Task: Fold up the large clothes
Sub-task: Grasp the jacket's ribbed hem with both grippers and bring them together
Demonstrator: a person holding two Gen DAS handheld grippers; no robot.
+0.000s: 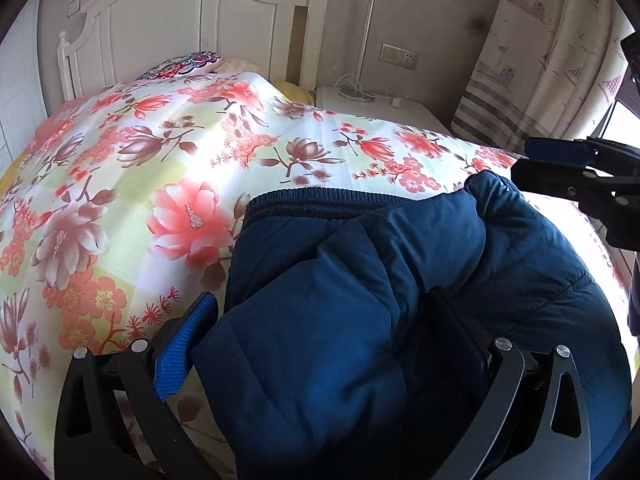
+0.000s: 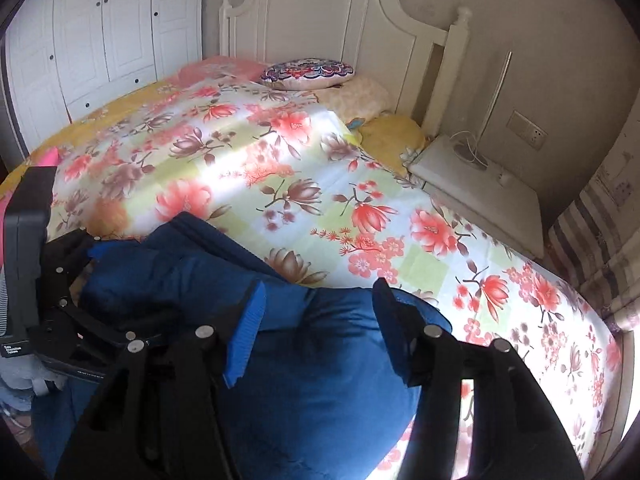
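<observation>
A dark blue padded jacket (image 1: 360, 280) lies bunched on the floral bedspread (image 1: 160, 168) at the bed's near edge; it also shows in the right wrist view (image 2: 320, 360). My left gripper (image 1: 328, 340) has its jaws wide apart with a thick fold of the jacket between them. My right gripper (image 2: 320, 328) also stands open around a puffy part of the jacket. In the left wrist view the right gripper (image 1: 560, 164) shows at the right edge, beside the jacket's far corner. In the right wrist view the left gripper (image 2: 80, 280) shows at the left.
A white headboard (image 2: 320, 12) and pillows (image 2: 308, 72) are at the far end of the bed. A white nightstand (image 2: 480, 184) with a lamp stands to the right. A wardrobe (image 2: 100, 32) is far left, a curtain (image 1: 540, 60) at the right.
</observation>
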